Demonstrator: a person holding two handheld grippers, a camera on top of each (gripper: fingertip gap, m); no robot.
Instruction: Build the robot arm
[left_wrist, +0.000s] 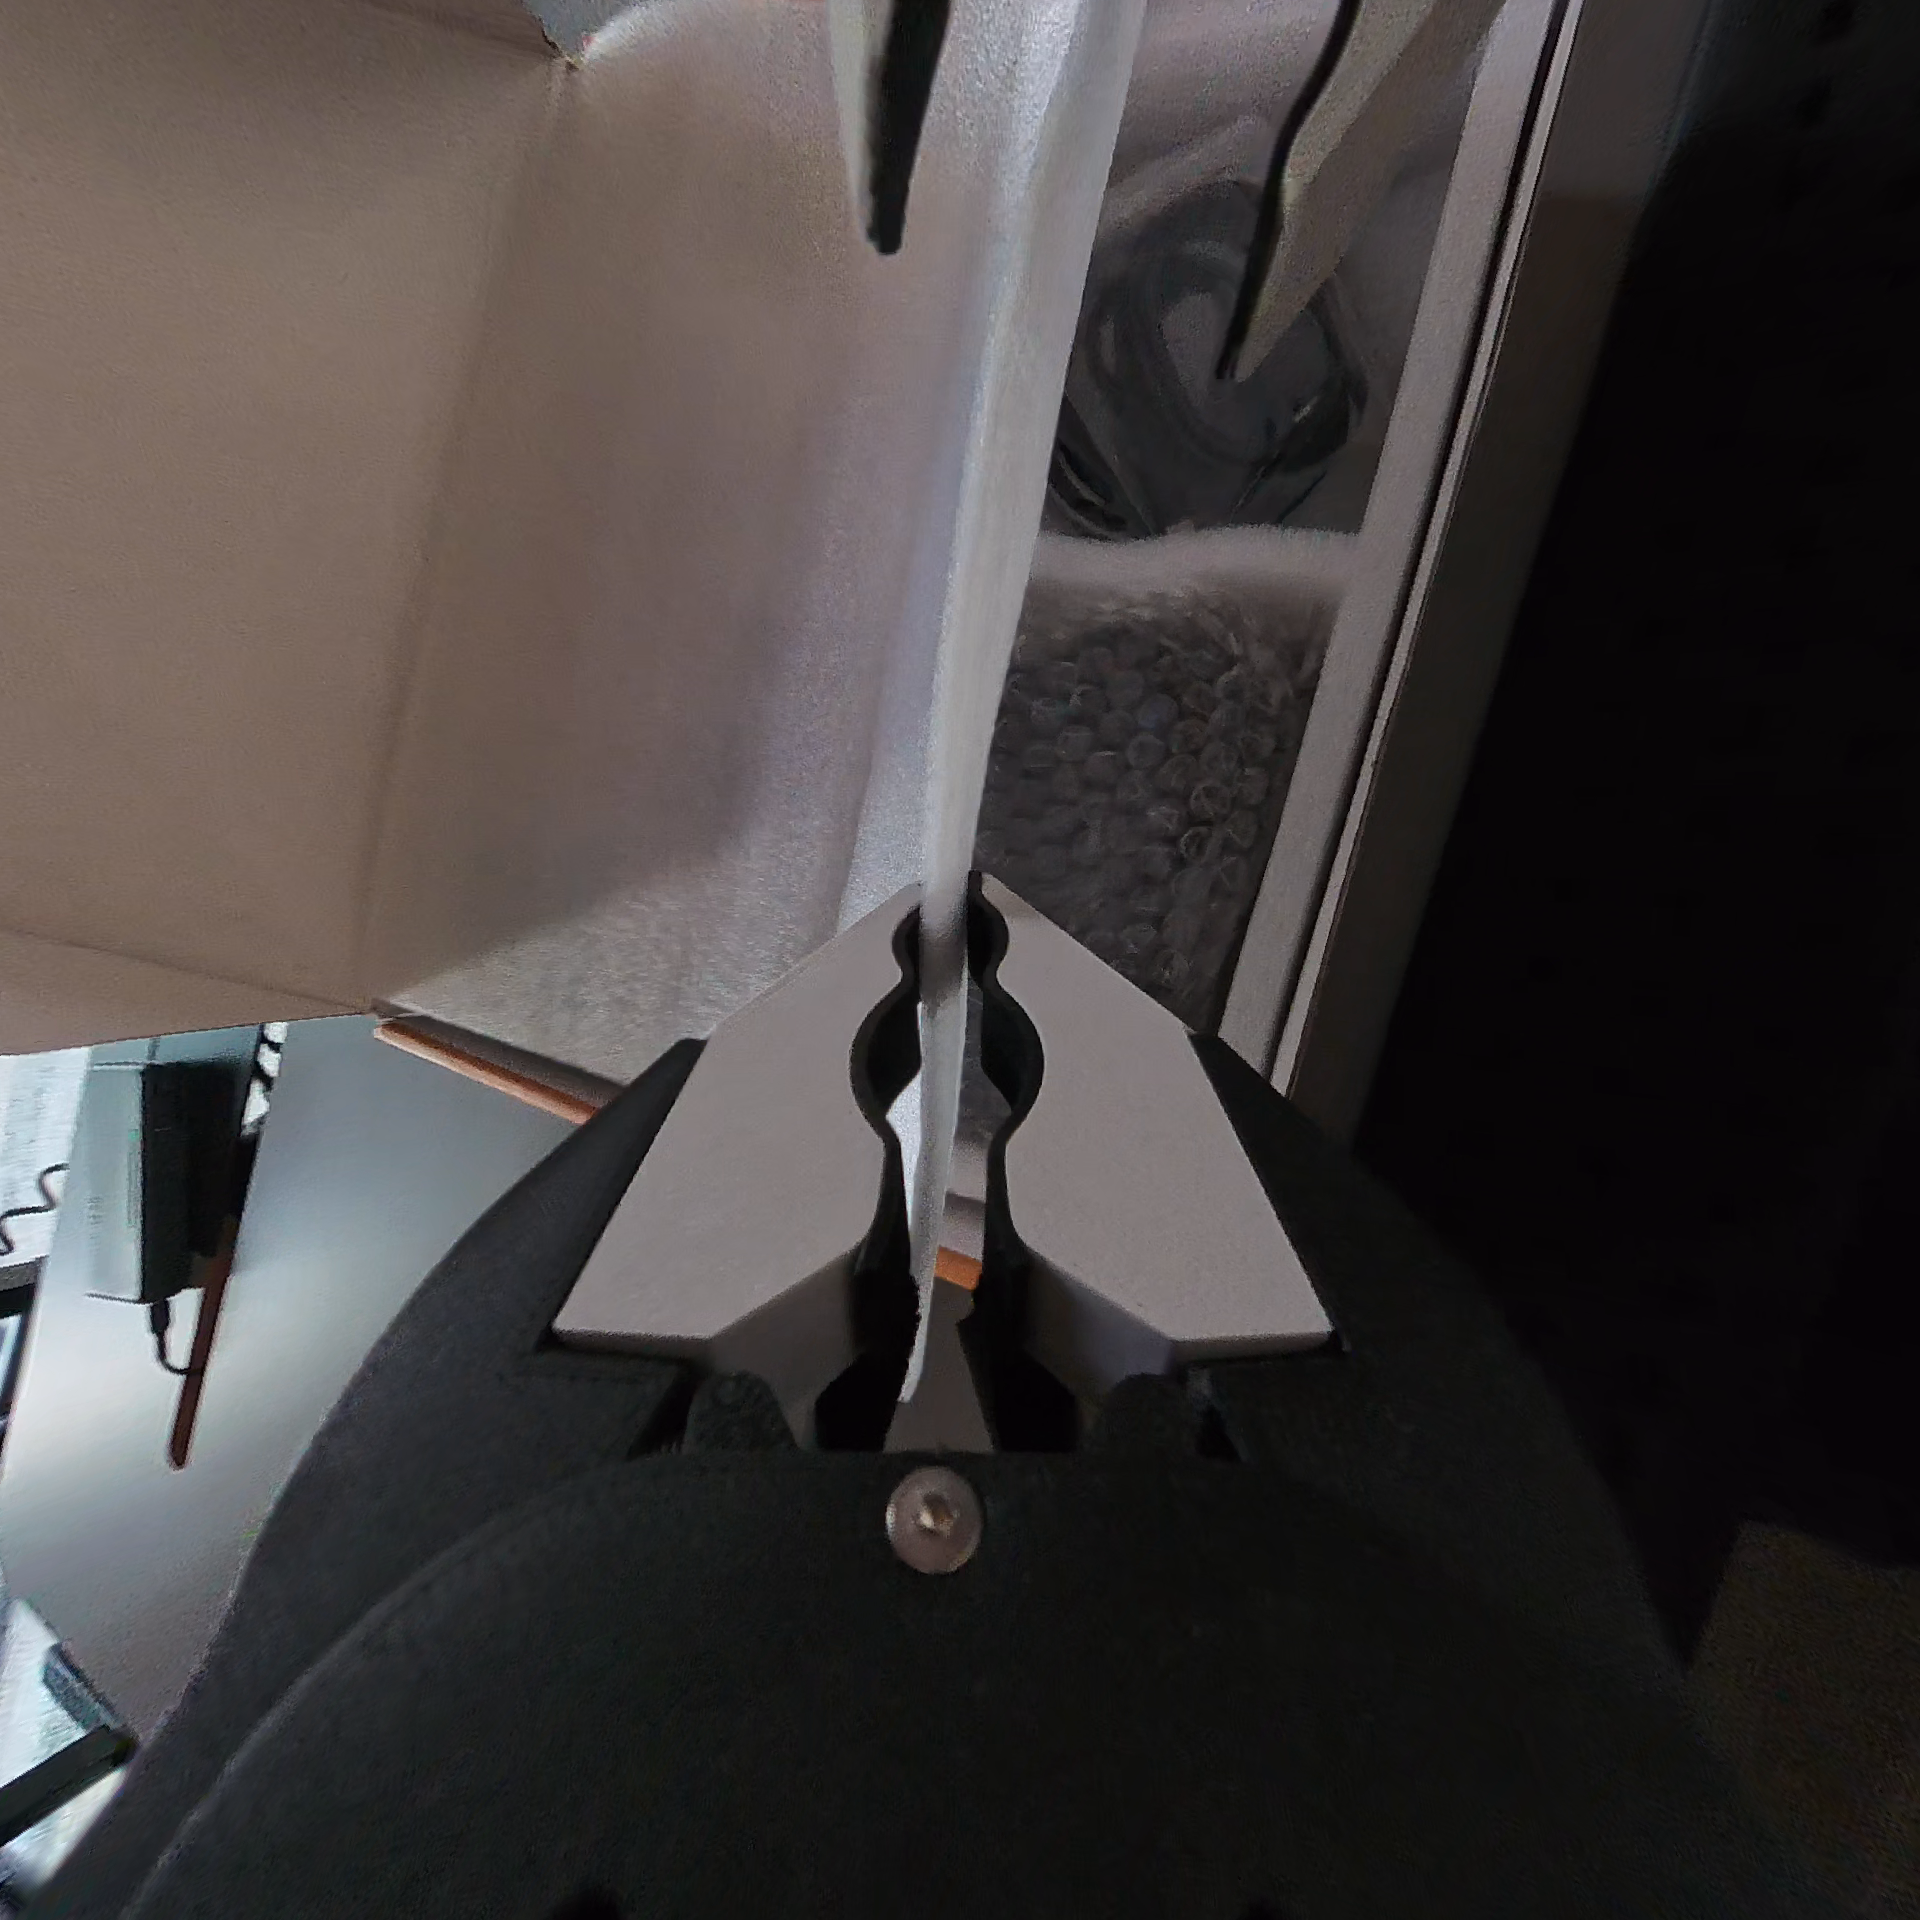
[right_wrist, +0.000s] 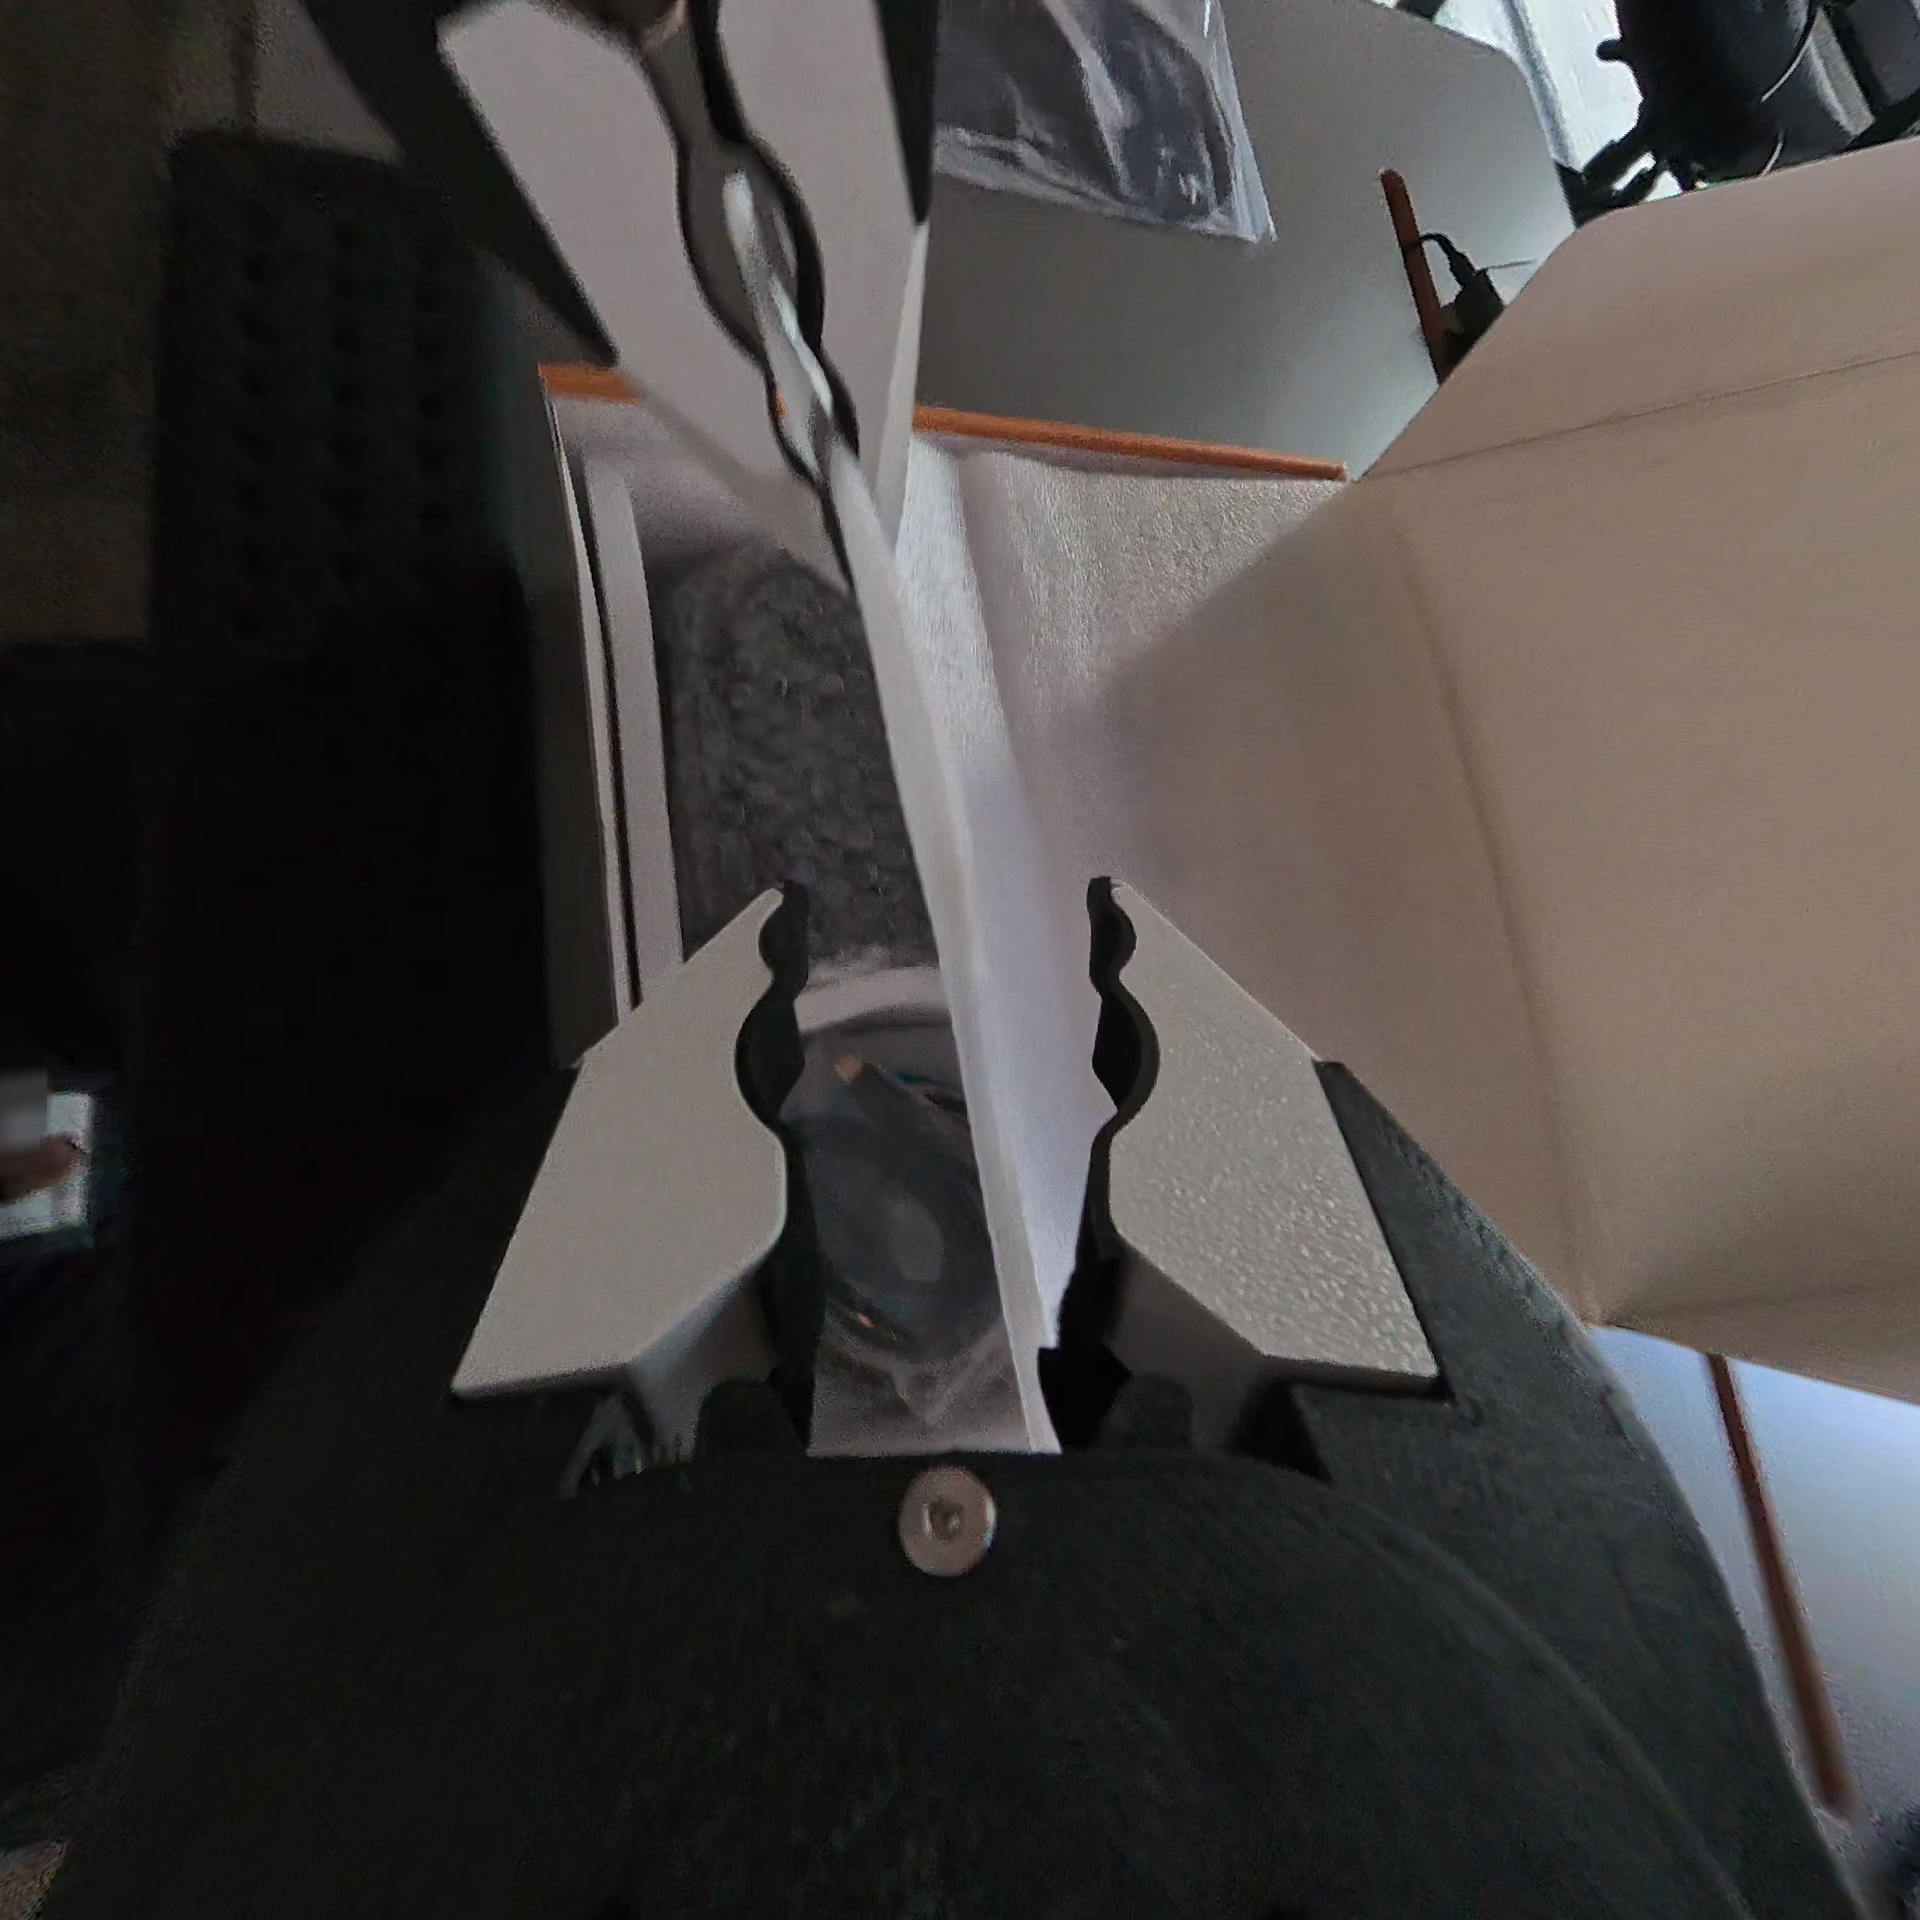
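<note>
- While its two grey fingers press together, the left gripper (left_wrist: 943, 904) clenches the edge of a white foam sheet (left_wrist: 987, 582), which runs edge-on away from the camera toward the far gripper
- In the right wrist view, the right gripper (right_wrist: 948, 914) stands with its jaws spread apart; the white foam sheet (right_wrist: 997, 997) passes through the gap and lies against the inner side of the right-hand finger (right_wrist: 1226, 1174), while the other finger stands clear of it
- Seen from the left wrist view, the right gripper (left_wrist: 1060, 301) shows at the top, one finger on each side of the sheet, neither clearly touching it
- Seen from the right wrist view, the left gripper (right_wrist: 831, 436) shows at the top, closed on the far end of the sheet
- The sheet stands upright over an open white box (left_wrist: 1392, 665), dividing the view
- Inside the box, just beside the sheet, lies a pack of bubble wrap (left_wrist: 1143, 769); beyond it a dark coiled thing in clear wrapping (left_wrist: 1195, 343), too blurred to name
- A beige cardboard flap (left_wrist: 312, 520) rises on the other side of the sheet, a second layer of white foam (right_wrist: 1101, 582) leaning against it
- The box sits on a white table with an orange-brown edge (right_wrist: 1122, 442)
</note>
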